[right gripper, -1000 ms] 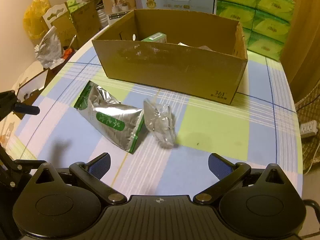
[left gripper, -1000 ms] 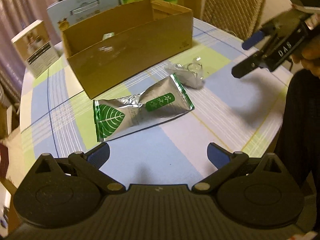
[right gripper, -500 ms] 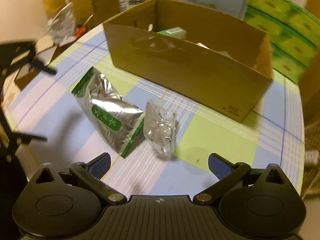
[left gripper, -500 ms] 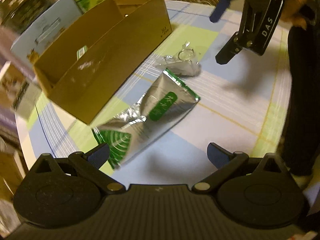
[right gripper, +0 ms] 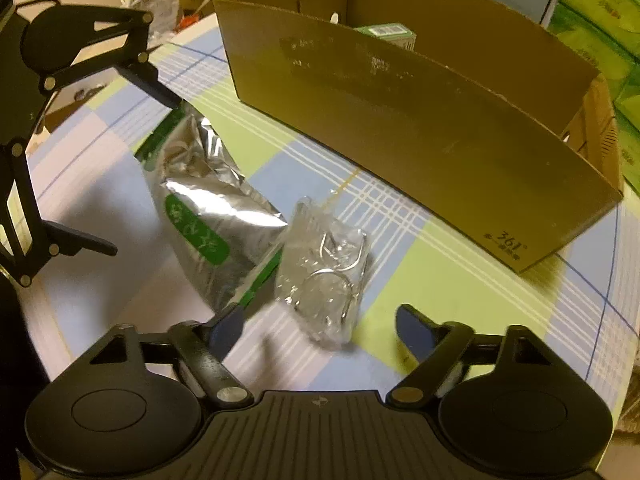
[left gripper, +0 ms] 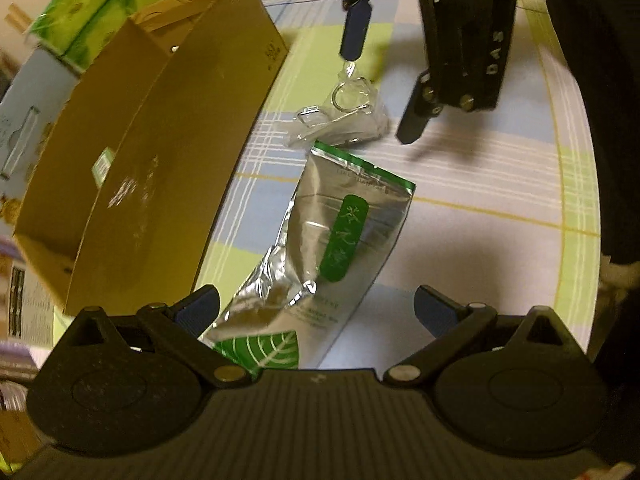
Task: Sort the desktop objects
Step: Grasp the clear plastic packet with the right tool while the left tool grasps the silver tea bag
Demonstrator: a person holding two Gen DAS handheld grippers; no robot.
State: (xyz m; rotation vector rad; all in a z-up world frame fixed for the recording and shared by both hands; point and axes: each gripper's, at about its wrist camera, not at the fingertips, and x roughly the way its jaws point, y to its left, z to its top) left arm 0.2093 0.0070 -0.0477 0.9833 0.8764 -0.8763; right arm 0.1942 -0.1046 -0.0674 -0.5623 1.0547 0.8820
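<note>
A silver foil pouch (left gripper: 320,248) with green print lies on the checked tablecloth, its leaf end between the fingers of my open left gripper (left gripper: 316,312). It also shows in the right wrist view (right gripper: 208,204). A crumpled clear plastic bag (right gripper: 324,276) holding metal rings lies beside it, just ahead of my open right gripper (right gripper: 320,328). In the left wrist view the bag (left gripper: 344,116) sits between the right gripper's fingers (left gripper: 412,120). The left gripper (right gripper: 144,168) straddles the pouch's far end in the right wrist view.
An open cardboard box (right gripper: 400,112) stands behind both objects, with a small green carton (right gripper: 388,34) inside. It shows at the left in the left wrist view (left gripper: 132,160). Green tissue packs (right gripper: 600,12) and other boxes are stacked beyond it.
Both grippers have moved down and closer. The left one now straddles the pouch's leaf end, and the right one has come up to the clear bag.
</note>
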